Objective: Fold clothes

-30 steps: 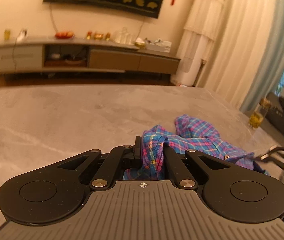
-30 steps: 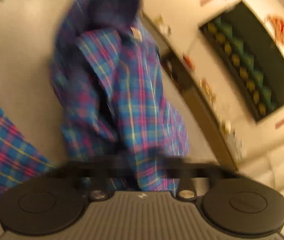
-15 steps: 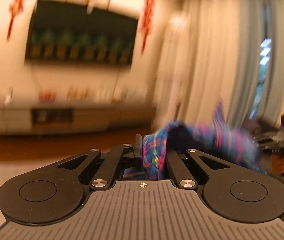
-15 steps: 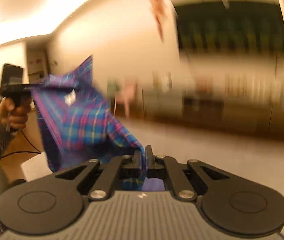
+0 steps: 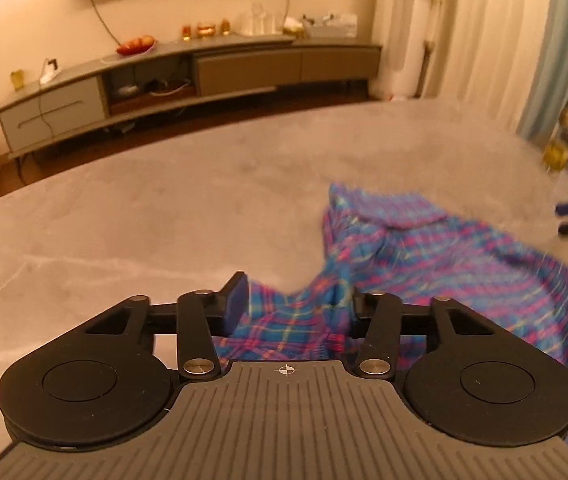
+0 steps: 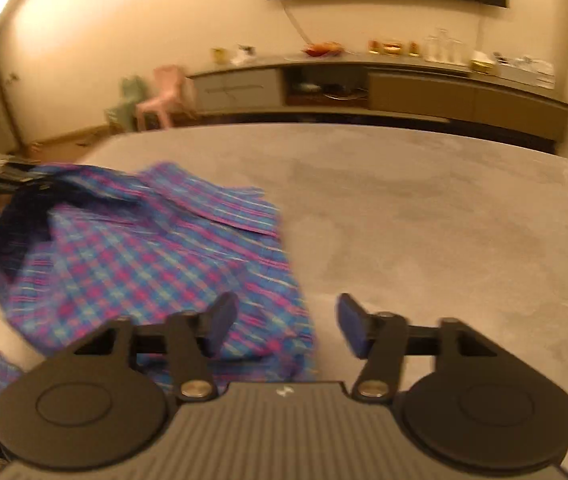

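A blue, pink and purple plaid shirt [image 5: 435,256] lies spread on the grey table [image 5: 164,216], collar toward the far side. My left gripper [image 5: 297,304] is open, its jaws wide apart over the shirt's near left edge, with cloth lying between them. In the right wrist view the shirt [image 6: 144,256] lies at the left, and my right gripper [image 6: 284,324] is open over its right edge; its left fingertip [image 6: 222,316] is above the cloth and its right one above bare table. The shirt is motion-blurred.
A long low TV cabinet [image 5: 188,68] with bottles and a fruit plate stands against the far wall. Curtains [image 5: 483,28] hang at the right. A glass bottle [image 5: 559,148] stands beyond the table's right edge. Pink and green chairs [image 6: 160,96] stand far left.
Both grippers held the shirt up in the air, shut on it. They have since come down to the table and opened, letting go; the shirt now lies spread out.
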Motion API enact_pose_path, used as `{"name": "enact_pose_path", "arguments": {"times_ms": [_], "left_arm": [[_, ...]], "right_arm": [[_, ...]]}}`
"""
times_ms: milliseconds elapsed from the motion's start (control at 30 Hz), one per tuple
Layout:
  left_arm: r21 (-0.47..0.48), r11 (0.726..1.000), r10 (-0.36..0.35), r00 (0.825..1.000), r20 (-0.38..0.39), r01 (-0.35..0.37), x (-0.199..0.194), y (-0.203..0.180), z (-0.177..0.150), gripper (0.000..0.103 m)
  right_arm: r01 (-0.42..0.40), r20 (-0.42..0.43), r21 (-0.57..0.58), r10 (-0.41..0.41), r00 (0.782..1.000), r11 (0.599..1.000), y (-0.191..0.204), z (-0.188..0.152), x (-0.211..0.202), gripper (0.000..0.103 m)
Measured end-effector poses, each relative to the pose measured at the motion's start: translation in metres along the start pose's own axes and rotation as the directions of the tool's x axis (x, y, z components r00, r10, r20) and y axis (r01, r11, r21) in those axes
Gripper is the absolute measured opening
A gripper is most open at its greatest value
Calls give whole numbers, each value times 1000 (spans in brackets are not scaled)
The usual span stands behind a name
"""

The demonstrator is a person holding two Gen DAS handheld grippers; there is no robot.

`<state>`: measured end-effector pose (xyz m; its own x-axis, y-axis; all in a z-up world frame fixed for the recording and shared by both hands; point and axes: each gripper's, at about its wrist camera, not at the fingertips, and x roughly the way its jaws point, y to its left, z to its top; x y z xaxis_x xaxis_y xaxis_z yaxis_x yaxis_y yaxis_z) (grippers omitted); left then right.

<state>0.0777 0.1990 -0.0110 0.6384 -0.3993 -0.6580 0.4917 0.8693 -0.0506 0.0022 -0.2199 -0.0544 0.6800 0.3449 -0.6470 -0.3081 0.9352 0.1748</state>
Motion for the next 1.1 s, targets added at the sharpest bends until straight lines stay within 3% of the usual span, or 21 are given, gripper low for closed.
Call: {"name": "enact_pose_path", "arguments": {"times_ms": [100, 200, 233, 267, 300, 367, 500, 633, 733, 833, 900, 1067, 1100], "left_arm": [[43, 998, -41, 999, -25, 42, 10, -4, 8, 55], [97, 995, -21, 996, -88, 30, 33, -13, 3, 50], [100, 995, -2, 994, -112, 13, 39, -14, -1, 19], [89, 996, 21, 993, -116, -11, 41, -11, -4, 0], [78, 996, 45, 992, -121, -36, 44, -9, -7, 0], [50, 998, 44, 996, -76, -40, 33, -3, -8, 0], [25, 998, 65, 997, 31, -66, -8, 0, -2, 0], [20, 998, 55, 982, 183, -60, -74, -9, 14, 0], [45, 997, 40, 946, 322, -57, -138, -24, 29, 0], [82, 994, 26, 895, 446, -71, -201, -42, 45, 0], [113, 990, 12, 848, 529, -85, -247, -57, 56, 0], [187, 966, -8, 710, 705, -176, -351, -91, 96, 0], [197, 961, -7, 693, 721, -196, -364, -96, 105, 0]], "right_arm": [[-7, -29, -22, 6, 1000, 1000, -4, -2, 24, 73], [-2, -98, 15, 4, 995, 1000, -18, -9, 56, 71], [-12, -125, 33, 16, 992, 999, -24, -13, 64, 65], [-33, -132, 44, 39, 990, 998, -28, -14, 67, 36], [-55, -139, 57, 63, 988, 997, -32, -16, 69, 5], [-102, -109, 97, 112, 988, 990, -38, -16, 57, 5], [-173, 47, 121, 168, 985, 978, -39, -2, 12, 4], [-201, 228, 52, 184, 956, 978, -27, 19, -63, 4], [-173, 350, -47, 178, 920, 984, -7, 31, -129, 4], [-123, 461, -134, 172, 870, 983, 10, 43, -191, 4], [-85, 528, -185, 172, 831, 979, 21, 51, -228, 4], [53, 681, -280, 160, 715, 959, 53, 88, -301, 4], [83, 706, -291, 155, 691, 953, 58, 96, -314, 4]]}}
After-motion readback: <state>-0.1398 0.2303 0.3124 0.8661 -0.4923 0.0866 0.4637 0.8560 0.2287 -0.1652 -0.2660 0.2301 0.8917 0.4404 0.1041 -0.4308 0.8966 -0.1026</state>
